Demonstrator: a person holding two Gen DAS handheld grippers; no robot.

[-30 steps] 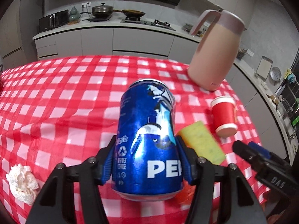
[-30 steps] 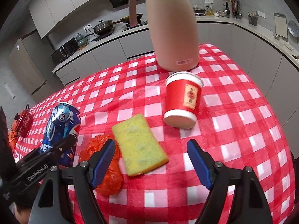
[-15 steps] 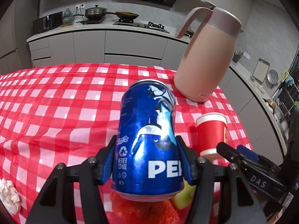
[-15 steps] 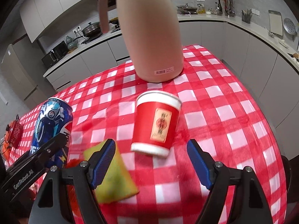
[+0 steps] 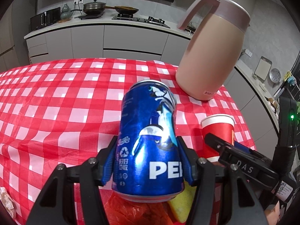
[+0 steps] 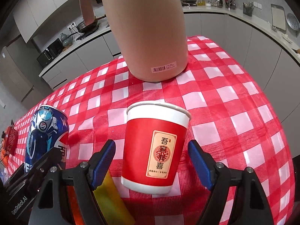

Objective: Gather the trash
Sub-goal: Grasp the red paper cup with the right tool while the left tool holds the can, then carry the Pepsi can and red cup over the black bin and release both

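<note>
Advancing, the spread right gripper [image 6: 151,164] now straddles the paper cup [image 6: 156,147]; left gripper [image 5: 147,166] clamps the can [image 5: 148,140].

One blue Pepsi can [image 5: 148,146], one red paper cup [image 6: 155,148], one pink thermos jug [image 5: 211,56], one yellow sponge [image 6: 110,196], one orange plastic bag [image 5: 135,211], one crumpled tissue [image 5: 6,200].

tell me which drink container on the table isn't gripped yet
The red paper cup: it stands between the open right hand-held gripper fingers, untouched. The blue Pepsi can is clamped in the left hand-held gripper.
</note>
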